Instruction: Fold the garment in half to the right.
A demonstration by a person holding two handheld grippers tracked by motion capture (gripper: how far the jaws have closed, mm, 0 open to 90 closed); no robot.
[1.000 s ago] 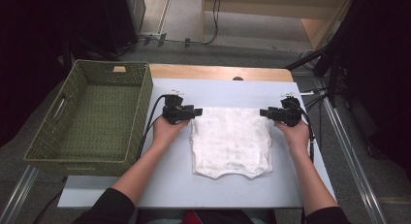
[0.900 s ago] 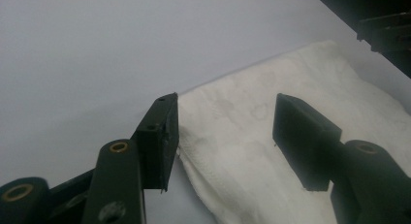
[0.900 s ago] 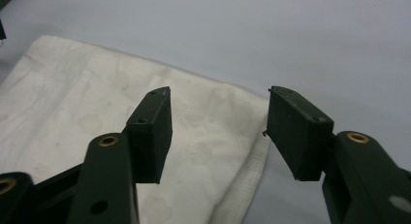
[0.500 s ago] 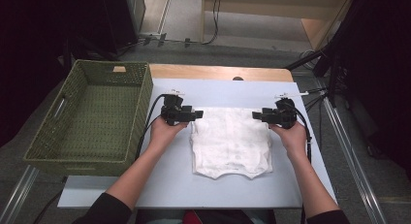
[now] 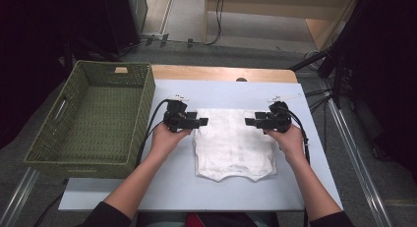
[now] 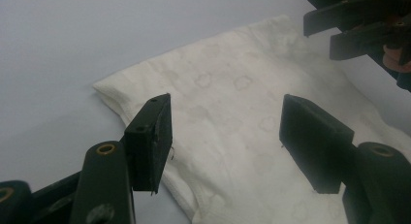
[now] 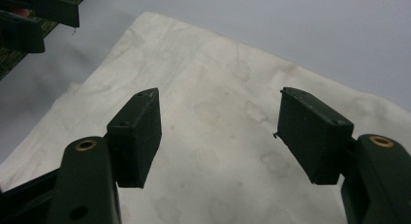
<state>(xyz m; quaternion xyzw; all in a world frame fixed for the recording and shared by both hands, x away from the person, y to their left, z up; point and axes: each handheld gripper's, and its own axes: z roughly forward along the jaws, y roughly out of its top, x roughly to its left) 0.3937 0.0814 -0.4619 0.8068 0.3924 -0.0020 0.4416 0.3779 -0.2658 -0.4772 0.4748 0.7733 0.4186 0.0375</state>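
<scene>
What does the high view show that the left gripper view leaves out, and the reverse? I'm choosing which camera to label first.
High view alone: the green woven basket at the table's left, the wooden table edge, both forearms.

Left gripper view alone: a faint cloud-like print on the white folded cloth, and the left gripper with its black jaws standing open above that cloth, nothing between them.

Both: the cloth on the pale blue table surface and the right gripper, also open.
</scene>
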